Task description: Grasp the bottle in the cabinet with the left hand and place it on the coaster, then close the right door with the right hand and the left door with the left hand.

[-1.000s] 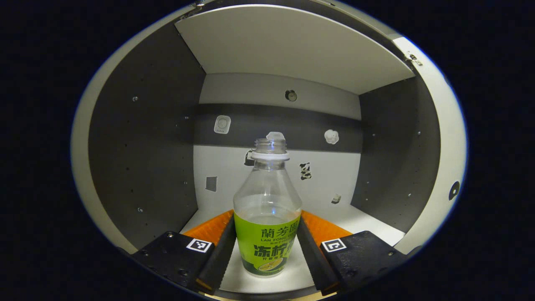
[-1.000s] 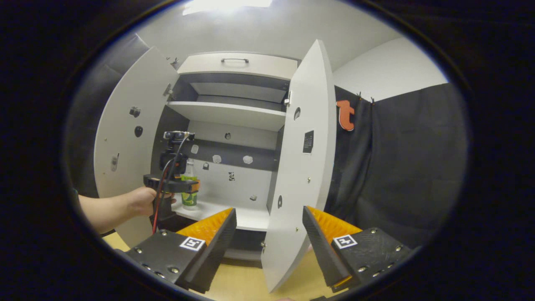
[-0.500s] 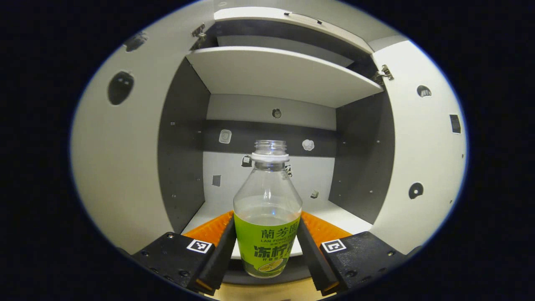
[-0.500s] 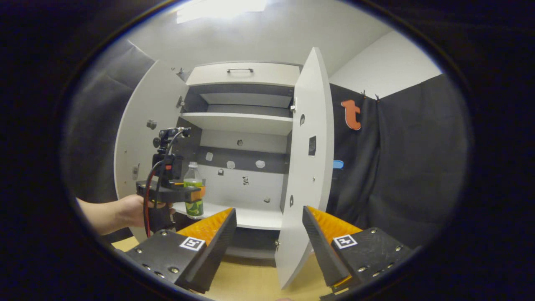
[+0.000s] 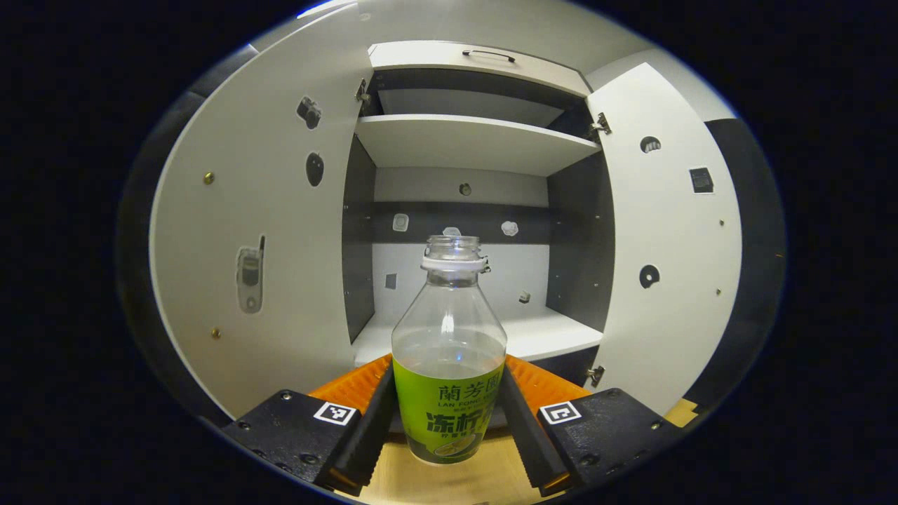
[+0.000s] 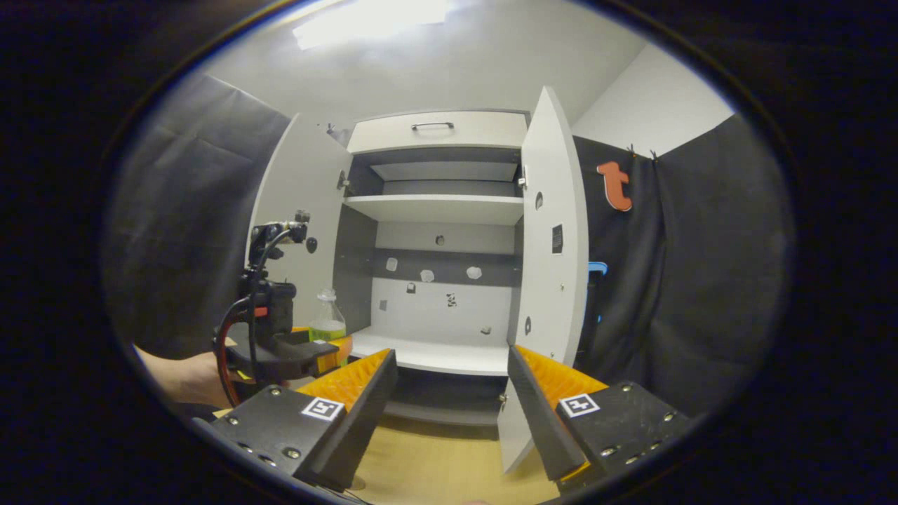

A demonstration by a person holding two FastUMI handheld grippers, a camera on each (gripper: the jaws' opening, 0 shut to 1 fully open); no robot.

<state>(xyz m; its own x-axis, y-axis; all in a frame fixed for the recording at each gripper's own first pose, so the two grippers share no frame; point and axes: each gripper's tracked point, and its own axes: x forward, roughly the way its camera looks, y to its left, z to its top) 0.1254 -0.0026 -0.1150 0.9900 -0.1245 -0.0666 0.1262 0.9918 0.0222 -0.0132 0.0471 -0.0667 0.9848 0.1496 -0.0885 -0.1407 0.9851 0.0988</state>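
Observation:
A clear capless bottle [image 5: 449,358] with a green label stands upright between the fingers of my left gripper [image 5: 449,414], which is shut on its labelled body. It hangs over the wooden tabletop [image 5: 449,480], outside the cabinet [image 5: 456,140]. In the right gripper view the same bottle [image 6: 327,319] shows at the left, held by the left gripper [image 6: 319,345] in a person's hand [image 6: 186,375]. My right gripper [image 6: 452,400] stands open with nothing between its fingers, facing the cabinet. Both doors stand open: the left door [image 5: 259,238] [image 6: 303,231] and the right door [image 5: 666,238] [image 6: 554,259].
The cabinet's lower shelf [image 5: 533,333] [image 6: 435,354] is bare white, with small stickers on its back wall. An upper shelf [image 6: 435,207] and a drawer with a handle [image 6: 435,130] sit above. Wooden tabletop [image 6: 435,463] spreads in front. Black cloth [image 6: 687,280] hangs at the right.
My left gripper has drawn back out of the cabinet with the bottle, from over the shelf to over the table. The right gripper has also backed away, the cabinet looking smaller.

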